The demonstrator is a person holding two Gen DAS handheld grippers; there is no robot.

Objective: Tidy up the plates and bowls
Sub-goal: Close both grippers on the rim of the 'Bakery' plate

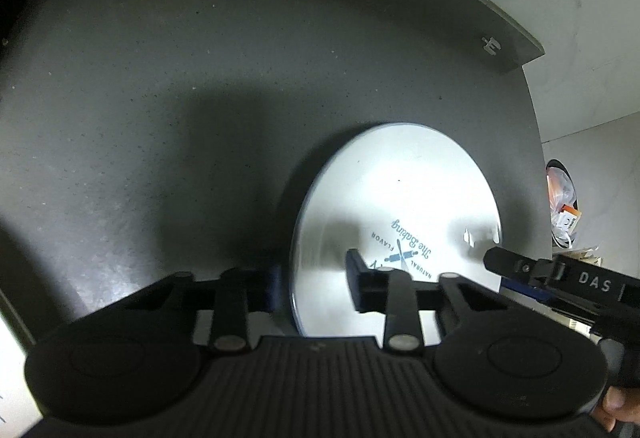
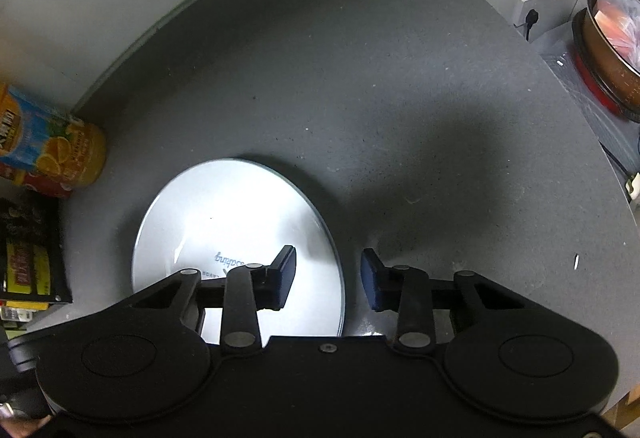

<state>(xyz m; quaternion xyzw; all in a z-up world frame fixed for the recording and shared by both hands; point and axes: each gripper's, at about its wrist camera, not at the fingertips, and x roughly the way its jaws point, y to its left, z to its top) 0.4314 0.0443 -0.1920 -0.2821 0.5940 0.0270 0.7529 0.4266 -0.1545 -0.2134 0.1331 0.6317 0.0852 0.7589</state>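
On the dark tabletop (image 2: 400,98) a white plate (image 2: 240,222) lies flat, with each gripper spread wide and straddling one side of its rim: the left gripper (image 1: 312,278) and the right gripper (image 2: 329,274). To lift it cleanly, each should probably slide one finger under the edge before closing, gently and level.

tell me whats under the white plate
The white plate lies flat on the dark grey countertop. Only counter shows around its rim; no other dish peeks out. Whatever is directly beneath it is covered.
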